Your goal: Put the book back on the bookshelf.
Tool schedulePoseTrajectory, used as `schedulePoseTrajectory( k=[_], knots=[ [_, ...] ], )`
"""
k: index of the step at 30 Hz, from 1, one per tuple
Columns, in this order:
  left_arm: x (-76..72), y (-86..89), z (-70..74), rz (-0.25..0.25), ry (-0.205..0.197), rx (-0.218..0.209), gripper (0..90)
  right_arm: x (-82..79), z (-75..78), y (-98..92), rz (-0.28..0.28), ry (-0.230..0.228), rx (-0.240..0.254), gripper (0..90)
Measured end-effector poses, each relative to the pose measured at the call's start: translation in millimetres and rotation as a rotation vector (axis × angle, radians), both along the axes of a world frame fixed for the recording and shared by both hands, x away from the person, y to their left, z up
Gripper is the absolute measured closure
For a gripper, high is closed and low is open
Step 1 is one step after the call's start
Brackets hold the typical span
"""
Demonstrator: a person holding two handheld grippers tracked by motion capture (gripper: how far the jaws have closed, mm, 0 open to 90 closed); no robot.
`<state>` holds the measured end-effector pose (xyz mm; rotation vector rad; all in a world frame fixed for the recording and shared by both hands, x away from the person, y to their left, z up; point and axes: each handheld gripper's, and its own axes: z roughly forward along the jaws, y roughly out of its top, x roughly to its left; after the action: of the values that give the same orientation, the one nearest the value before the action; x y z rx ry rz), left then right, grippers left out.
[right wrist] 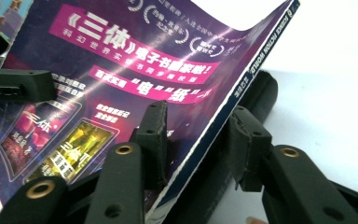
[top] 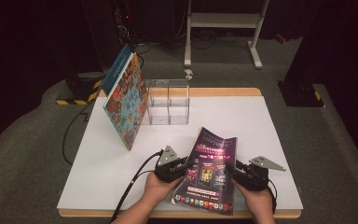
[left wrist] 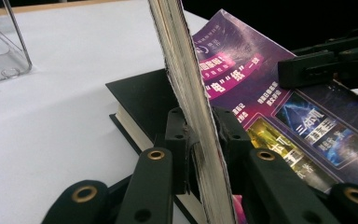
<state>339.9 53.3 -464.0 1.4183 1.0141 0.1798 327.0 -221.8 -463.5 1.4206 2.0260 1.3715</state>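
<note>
A purple magazine (top: pixel 212 172) is held up off the white table (top: pixel 112 177) near its front edge, between two hands. My left gripper (top: pixel 185 169) is shut on its open page edge; in the left gripper view both pads pinch the stack of pages (left wrist: pixel 186 84), with the left gripper (left wrist: pixel 205 135) astride it. My right gripper (top: pixel 236 171) is at the spine side. In the right gripper view the magazine (right wrist: pixel 144 60) runs between the jaws of the right gripper (right wrist: pixel 198 140), and the right pad stands a little off the spine. A black book (left wrist: pixel 142 95) lies under the magazine.
A large colourful book (top: pixel 127 100) leans tilted against a clear plastic divided box (top: pixel 168 102) at the back left of the table. A corner of that box (left wrist: pixel 0 51) appears in the left gripper view. A white frame stand (top: pixel 223 21) is on the floor beyond.
</note>
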Motion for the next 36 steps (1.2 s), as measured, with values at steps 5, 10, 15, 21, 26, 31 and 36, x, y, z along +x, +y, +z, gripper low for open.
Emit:
schedulePoseTrajectory(
  k=[5,10,15,21,26,31,36],
  knots=[
    [-2.4,6.0,7.1,0.013,-0.027,-0.011,78.0,-2.1,8.9,4.7,0.009,-0.038,0.000,65.6],
    [-2.8,17.8,15.3,0.038,-0.045,-0.036,78.3,-0.3,23.9,14.7,0.032,-0.068,-0.004,67.1],
    [-1.5,34.0,23.5,0.068,-0.060,-0.058,78.7,5.6,34.1,29.3,0.057,-0.084,0.009,68.6],
    [2.8,57.2,28.3,0.106,-0.068,-0.072,79.8,15.2,41.4,53.0,0.077,-0.104,0.008,70.0],
    [5.9,76.9,28.4,0.137,-0.080,-0.081,80.2,25.8,46.1,73.5,0.100,-0.105,0.004,71.0],
    [10.5,95.3,28.6,0.161,-0.099,-0.085,80.8,34.6,51.6,94.8,0.120,-0.119,-0.008,72.1],
    [12.5,109.5,26.0,0.177,-0.097,-0.099,81.0,40.8,53.6,111.3,0.139,-0.126,-0.013,72.9]
  ],
)
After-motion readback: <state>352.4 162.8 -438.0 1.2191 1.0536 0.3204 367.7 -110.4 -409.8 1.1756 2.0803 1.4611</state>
